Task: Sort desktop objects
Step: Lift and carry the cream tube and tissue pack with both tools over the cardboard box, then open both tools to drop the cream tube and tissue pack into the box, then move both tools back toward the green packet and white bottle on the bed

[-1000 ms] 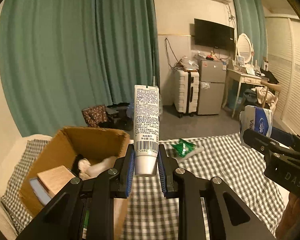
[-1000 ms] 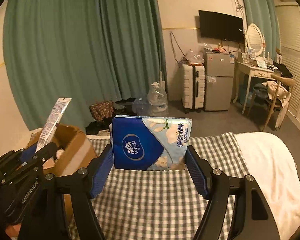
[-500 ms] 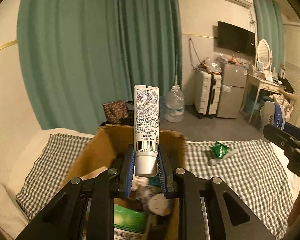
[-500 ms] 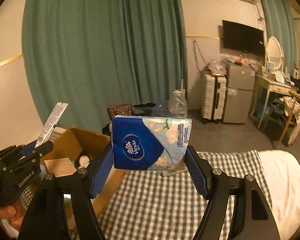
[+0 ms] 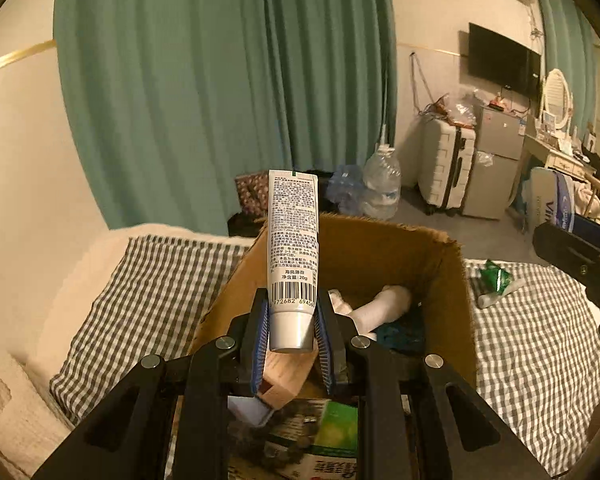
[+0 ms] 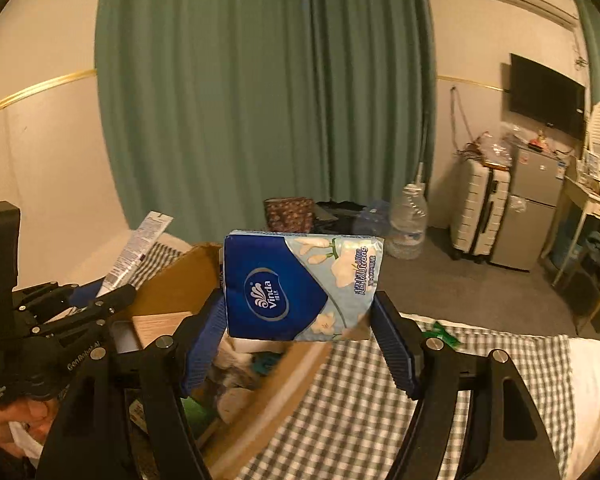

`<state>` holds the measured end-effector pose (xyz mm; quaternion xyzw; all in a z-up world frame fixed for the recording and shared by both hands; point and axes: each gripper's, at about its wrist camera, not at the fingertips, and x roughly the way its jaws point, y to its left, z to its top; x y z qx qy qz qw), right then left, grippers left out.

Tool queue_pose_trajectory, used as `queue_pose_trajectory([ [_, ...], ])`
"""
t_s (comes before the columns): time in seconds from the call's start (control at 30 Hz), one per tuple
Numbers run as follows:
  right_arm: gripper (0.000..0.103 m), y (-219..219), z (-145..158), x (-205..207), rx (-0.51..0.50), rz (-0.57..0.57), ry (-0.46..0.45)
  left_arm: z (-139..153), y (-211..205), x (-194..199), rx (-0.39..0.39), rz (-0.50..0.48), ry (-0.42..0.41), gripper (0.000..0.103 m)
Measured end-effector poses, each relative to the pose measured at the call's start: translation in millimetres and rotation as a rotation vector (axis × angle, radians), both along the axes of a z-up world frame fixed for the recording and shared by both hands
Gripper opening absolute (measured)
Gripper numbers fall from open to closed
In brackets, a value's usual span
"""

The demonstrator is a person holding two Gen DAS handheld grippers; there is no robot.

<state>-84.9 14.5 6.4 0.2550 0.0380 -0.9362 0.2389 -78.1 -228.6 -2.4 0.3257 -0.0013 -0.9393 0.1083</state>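
Tube [image 5: 293, 240] (clamped upright) over box [image 5: 452, 280], tissue pack [image 6: 302, 286] gripped

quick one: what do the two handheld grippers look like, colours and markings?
Both grippers, left and right, are black angular frames with silver screw heads and ribbed blue pads. The left one's body carries small white lettering, too blurred to read reliably. No cables or sleeves visible.

Dim, warm yellowish indoor light; fisheye-bent edges, dark vignetted corners, slight blur.
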Motion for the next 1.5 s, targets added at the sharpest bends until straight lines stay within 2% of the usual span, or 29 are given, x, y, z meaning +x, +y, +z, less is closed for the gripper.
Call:
queue_pose_trajectory([
  [0.13,0.071,-26.4,-12.3,-5.5,0.006,0.034,-0.022,-15.0,-11.1,-5.6,0.009,-0.002,-0.033,0.021],
  [0.3,0.071,-53.6,-34.3,-11.2,0.046,0.071,-0.054,-44.9,-22.0,-20.0,0.033,-0.007,-0.115,0.021],
  [0.7,0.072,-86.0,-87.2,-45.9,0.163,0.097,-0.167,-68.9,-17.6,-30.4,0.027,-0.007,-0.200,0.022],
  [0.87,0.073,-89.9,-97.6,-49.6,0.189,0.096,-0.175,-66.0,-18.8,-28.3,0.031,0.003,-0.191,0.027],
  [0.97,0.079,-90.8,-93.8,-44.5,0.184,0.096,-0.155,-61.5,-18.4,-27.4,0.024,0.016,-0.188,0.035],
  [1.0,0.082,-89.5,-90.1,-41.9,0.178,0.092,-0.134,-58.9,-17.6,-27.0,0.018,0.019,-0.185,0.042],
  [1.03,0.087,-89.0,-85.8,-40.4,0.177,0.088,-0.115,-55.3,-16.4,-25.8,0.010,0.024,-0.176,0.054],
  [1.1,0.088,-85.9,-76.3,-35.5,0.180,0.079,-0.074,-46.5,-15.8,-23.3,-0.007,0.042,-0.152,0.071],
  [1.27,0.092,-77.5,-47.1,-31.0,0.150,0.051,-0.025,-26.2,-16.1,-17.1,-0.007,0.059,-0.099,0.078],
  [1.37,0.094,-68.1,-27.2,-25.9,0.119,0.035,0.012,-14.5,-13.9,-13.2,-0.004,0.069,-0.070,0.089],
  [1.43,0.096,-59.8,-15.6,-23.1,0.083,0.029,0.019,-5.3,-11.4,-10.0,-0.008,0.078,-0.046,0.102],
  [1.5,0.097,-50.2,-6.3,-23.0,0.028,0.041,-0.003,5.2,-8.2,-5.0,-0.004,0.088,-0.010,0.103],
])
